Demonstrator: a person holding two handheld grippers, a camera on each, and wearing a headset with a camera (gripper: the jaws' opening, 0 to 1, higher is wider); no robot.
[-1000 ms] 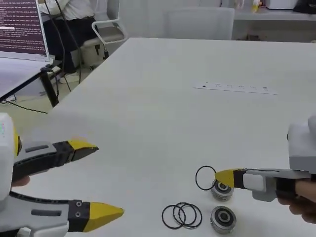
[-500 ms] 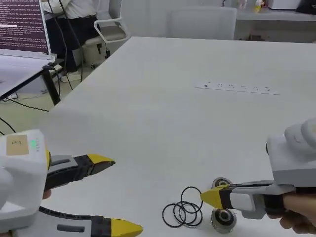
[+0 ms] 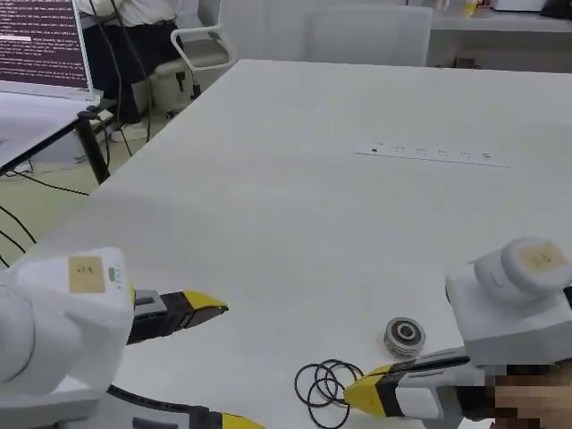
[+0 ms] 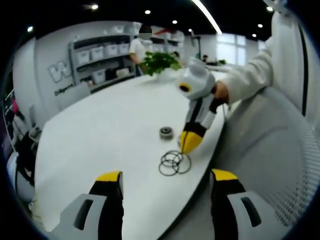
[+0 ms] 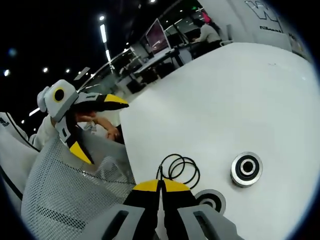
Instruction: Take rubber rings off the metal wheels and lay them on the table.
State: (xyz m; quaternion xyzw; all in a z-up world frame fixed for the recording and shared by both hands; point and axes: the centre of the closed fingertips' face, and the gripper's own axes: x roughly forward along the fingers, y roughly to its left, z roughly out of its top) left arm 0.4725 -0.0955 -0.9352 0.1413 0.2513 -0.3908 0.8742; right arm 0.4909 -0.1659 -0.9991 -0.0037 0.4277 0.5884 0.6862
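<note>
White table [image 3: 295, 179] under you, and your rubber rings [image 3: 329, 382] lie flat in an overlapping cluster by its near edge. One metal wheel [image 3: 405, 334] sits just beside them, a little farther from that edge. The right gripper view picks up a second wheel [image 5: 210, 200], half hidden under your right gripper [image 3: 350, 394]. That gripper's jaws are pressed together, tip touching the cluster; whether it pinches a ring, I can't tell. Your left gripper [image 3: 239, 366] hangs wide open along the near edge toward the left, well apart from the rings, holding nothing.
</note>
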